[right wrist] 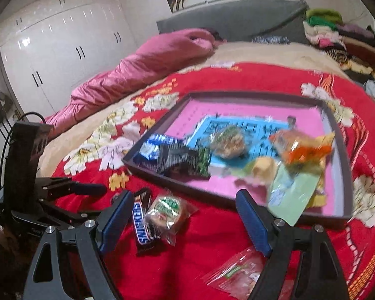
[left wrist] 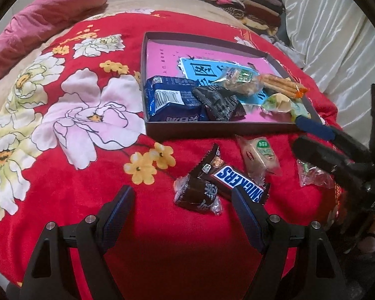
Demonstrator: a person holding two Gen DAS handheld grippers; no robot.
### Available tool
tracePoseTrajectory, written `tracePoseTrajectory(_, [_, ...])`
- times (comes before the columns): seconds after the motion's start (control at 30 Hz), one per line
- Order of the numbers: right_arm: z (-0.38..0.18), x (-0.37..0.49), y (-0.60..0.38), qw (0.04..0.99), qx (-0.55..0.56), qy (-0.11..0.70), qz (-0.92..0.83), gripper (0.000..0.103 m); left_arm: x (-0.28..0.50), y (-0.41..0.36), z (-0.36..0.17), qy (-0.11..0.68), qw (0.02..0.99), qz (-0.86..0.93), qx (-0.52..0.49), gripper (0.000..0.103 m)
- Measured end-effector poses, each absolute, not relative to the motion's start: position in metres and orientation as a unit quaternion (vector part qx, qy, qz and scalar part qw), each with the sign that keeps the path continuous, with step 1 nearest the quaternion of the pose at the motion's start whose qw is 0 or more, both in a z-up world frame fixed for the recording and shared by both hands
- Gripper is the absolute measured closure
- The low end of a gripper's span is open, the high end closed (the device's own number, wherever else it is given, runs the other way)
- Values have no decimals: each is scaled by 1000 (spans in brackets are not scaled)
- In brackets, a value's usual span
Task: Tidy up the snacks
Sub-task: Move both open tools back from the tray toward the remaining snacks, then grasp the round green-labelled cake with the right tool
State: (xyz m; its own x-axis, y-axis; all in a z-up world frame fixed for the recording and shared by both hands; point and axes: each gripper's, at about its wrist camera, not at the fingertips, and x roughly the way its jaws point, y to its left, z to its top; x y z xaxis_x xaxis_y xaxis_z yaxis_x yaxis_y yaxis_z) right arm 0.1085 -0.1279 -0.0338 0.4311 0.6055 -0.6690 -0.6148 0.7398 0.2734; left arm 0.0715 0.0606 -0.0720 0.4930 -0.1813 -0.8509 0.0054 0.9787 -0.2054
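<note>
So the snacks are split between a shallow box [left wrist: 220, 125] and the red flowered blanket [left wrist: 87, 195] on the bed. Inside the box, on its pink and blue lining: a blue foil pack [left wrist: 172, 102], a black wrapper [left wrist: 218, 103] leaning on it, a clear-wrapped round cookie [left wrist: 240, 81], a bag of stick biscuits [left wrist: 281, 85] and a pale green candy [left wrist: 278, 103] near the right wall.

Loose on the blanket just in front of the box: a Snickers bar [left wrist: 240, 181], a dark brown candy [left wrist: 197, 195] touching its left end, a clear-wrapped pastry [left wrist: 261, 157] right beside it, and a small clear packet [left wrist: 311, 173] further right.

Left tongs [left wrist: 182, 212] are spread wide, empty, hovering over the brown candy and the Snickers. Right tongs [right wrist: 185, 218] are wide too, nothing in them, with the Snickers and pastry between the fingers. That view is pretty blurry.
</note>
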Motion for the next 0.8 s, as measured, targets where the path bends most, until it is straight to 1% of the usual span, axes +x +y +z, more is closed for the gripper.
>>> tracePoseTrajectory(0.23, [-45, 106, -119, 833, -8, 414, 367, 20, 72, 59, -73, 494, 863, -62, -87, 22])
tracePoseTrajectory(0.37, [-47, 103, -113, 830, -19, 415, 372, 20, 72, 58, -73, 493, 863, -70, -86, 25])
tracePoseTrajectory(0.47, [-48, 102, -111, 828, -21, 417, 375, 20, 73, 56, -73, 493, 863, -75, -84, 32])
tracePoseTrajectory(0.63, [-50, 102, -107, 825, -25, 418, 379, 20, 73, 53, -74, 492, 863, -84, -82, 37])
tracePoseTrajectory(0.7, [-50, 102, -105, 824, -25, 418, 382, 21, 73, 52, -75, 492, 862, -87, -81, 42])
tracePoseTrajectory(0.8, [-53, 101, -102, 822, -28, 422, 382, 30, 73, 50, -76, 492, 862, -91, -78, 47])
